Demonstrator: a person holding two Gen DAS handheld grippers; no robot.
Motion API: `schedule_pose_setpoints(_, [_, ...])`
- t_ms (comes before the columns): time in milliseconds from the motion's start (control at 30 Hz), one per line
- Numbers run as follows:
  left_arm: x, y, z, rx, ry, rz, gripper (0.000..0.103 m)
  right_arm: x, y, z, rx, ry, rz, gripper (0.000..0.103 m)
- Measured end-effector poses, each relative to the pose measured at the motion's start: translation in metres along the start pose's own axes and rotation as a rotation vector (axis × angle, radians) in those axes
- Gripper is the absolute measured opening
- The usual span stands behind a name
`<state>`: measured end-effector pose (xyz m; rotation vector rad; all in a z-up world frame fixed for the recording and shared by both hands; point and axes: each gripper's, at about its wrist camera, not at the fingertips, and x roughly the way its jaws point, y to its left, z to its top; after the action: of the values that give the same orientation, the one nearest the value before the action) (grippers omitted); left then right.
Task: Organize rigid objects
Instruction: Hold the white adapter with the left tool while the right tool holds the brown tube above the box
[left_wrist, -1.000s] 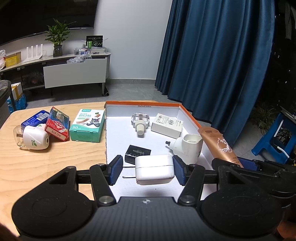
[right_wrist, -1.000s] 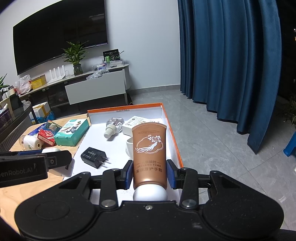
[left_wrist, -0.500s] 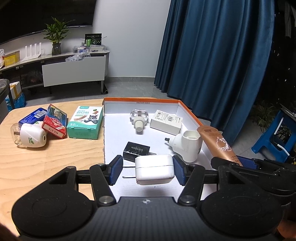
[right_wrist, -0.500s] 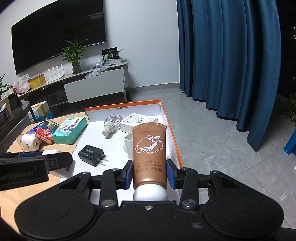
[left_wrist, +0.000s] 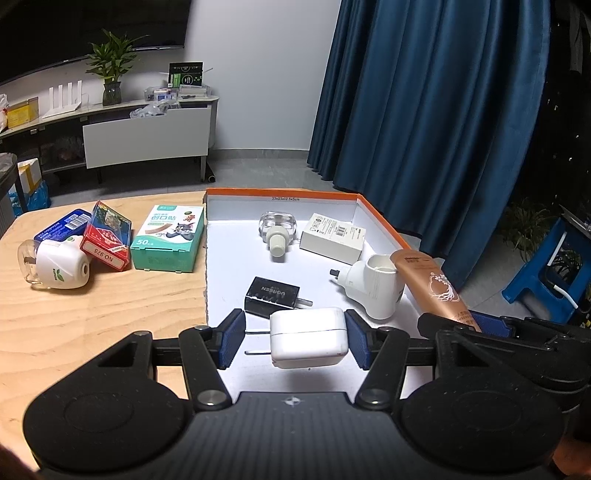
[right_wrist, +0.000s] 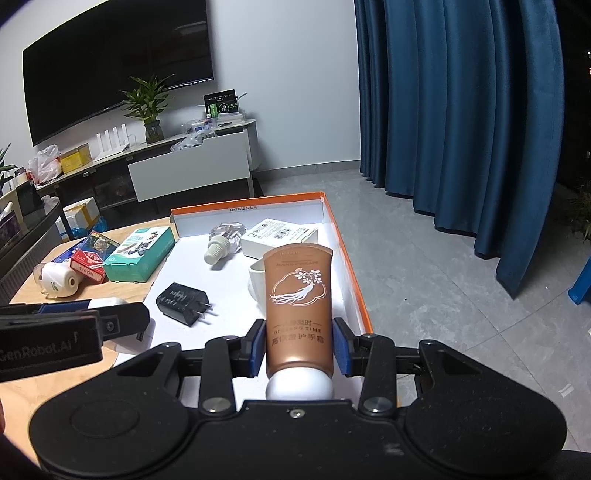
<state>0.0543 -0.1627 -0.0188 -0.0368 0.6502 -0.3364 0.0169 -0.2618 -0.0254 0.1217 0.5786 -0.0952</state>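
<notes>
Two chargers, two vaporizers, four boxes.

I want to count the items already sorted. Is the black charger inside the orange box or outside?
Inside. The black charger lies on the white floor of the orange box, prongs sideways.

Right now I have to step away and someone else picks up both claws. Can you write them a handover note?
Left claw: holds the white charger, prongs pointing left, over the near end of the orange-rimmed box.
Right claw: shut on the brown hand cream tube, cap toward the camera, above the box's right side.
Already in the box: black charger, clear bottle, white carton, white plug-in unit.
Left: set down both held items, then the things on the wooden table: green plaster box, red box, blue tin, white plug-in with bottle.
</notes>
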Motion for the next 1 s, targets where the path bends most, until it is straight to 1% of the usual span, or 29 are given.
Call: schedule_pose_setpoints(1000, [0.002, 0.0002, 0.0006, 0.001, 0.007, -0.008, 0.059, -0.0012, 0.0048, 0.0001, -0.011, 0.014, 0.015, 0.047])
